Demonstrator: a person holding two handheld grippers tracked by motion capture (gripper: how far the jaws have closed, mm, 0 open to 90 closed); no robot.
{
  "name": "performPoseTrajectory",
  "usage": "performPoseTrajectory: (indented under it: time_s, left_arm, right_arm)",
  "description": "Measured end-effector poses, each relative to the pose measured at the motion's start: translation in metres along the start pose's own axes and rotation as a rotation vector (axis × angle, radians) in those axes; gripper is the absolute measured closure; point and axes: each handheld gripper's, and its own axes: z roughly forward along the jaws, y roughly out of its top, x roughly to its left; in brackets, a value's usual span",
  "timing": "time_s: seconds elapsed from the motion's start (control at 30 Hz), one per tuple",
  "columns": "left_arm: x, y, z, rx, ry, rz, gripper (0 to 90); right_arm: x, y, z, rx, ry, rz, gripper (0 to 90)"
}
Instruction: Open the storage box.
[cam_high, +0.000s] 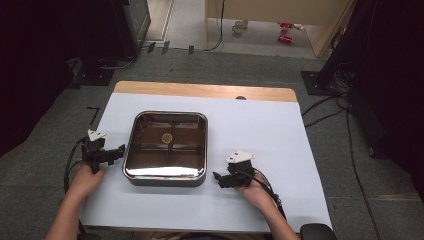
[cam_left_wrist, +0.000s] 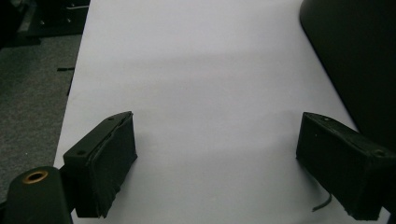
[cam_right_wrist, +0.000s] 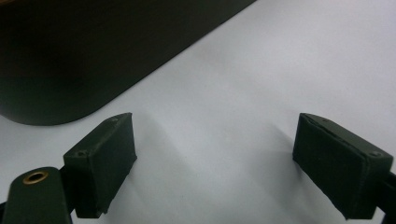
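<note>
With both the left gripper (cam_high: 119, 150) and right gripper (cam_high: 218, 179) wide open and empty at nine and four o'clock of the tray (cam_high: 165, 174), an uneven grab could tip it.

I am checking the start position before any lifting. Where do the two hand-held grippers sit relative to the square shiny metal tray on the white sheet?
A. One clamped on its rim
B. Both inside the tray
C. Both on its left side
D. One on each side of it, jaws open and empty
D: the left gripper and the right gripper flank the square shiny metal tray, with open jaws over bare white sheet.
</note>
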Motion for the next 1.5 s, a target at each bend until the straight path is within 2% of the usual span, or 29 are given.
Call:
performPoseTrajectory:
  time_s: [0.77, 0.93, 1.03, 1.2, 1.23, 1.27, 1.3, 1.37, 1.4, 1.5]
  left_arm:
    - [0.0, 0.0, 0.0, 0.0, 0.0, 0.0, 12.0]
    - [0.0, 0.0, 0.0, 0.001, 0.0, 0.0, 12.0]
    - [0.0, 0.0, 0.0, 0.001, 0.0, 0.0, 12.0]
    - [0.0, 0.0, 0.0, 0.0, -0.001, -0.001, 12.0]
    - [0.0, 0.0, 0.0, 0.001, -0.001, 0.0, 12.0]
    - [0.0, 0.0, 0.0, 0.001, -0.001, 0.0, 12.0]
    - [0.0, 0.0, 0.0, 0.001, -0.001, 0.0, 12.0]
    - [0.0, 0.0, 0.0, 0.002, -0.001, 0.001, 12.0]
    - [0.0, 0.0, 0.0, 0.002, -0.001, 0.001, 12.0]
    - [0.0, 0.0, 0.0, 0.002, -0.001, 0.001, 12.0]
  right_arm:
    - [0.001, 0.0, 0.0, 0.0, -0.004, -0.002, 12.2]
    - [0.003, 0.0, -0.001, -0.007, -0.024, -0.025, 12.2]
    - [0.002, 0.0, 0.0, 0.0, -0.01, 0.011, 12.5]
    - [0.003, 0.003, 0.0, 0.023, -0.022, 0.032, 13.4]
    - [0.003, 0.005, 0.0, 0.033, -0.022, 0.033, 14.1]
    - [0.003, 0.007, -0.001, 0.048, -0.026, 0.043, 19.9]
    - [0.003, 0.007, -0.001, 0.048, -0.026, 0.043, 19.9]
    - [0.001, 0.008, -0.004, 0.048, -0.013, 0.056, 24.5]
    - [-0.001, 0.009, -0.005, 0.042, 0.023, 0.096, 24.7]
    - [-0.002, 0.012, -0.007, 0.049, 0.039, 0.109, 24.7]
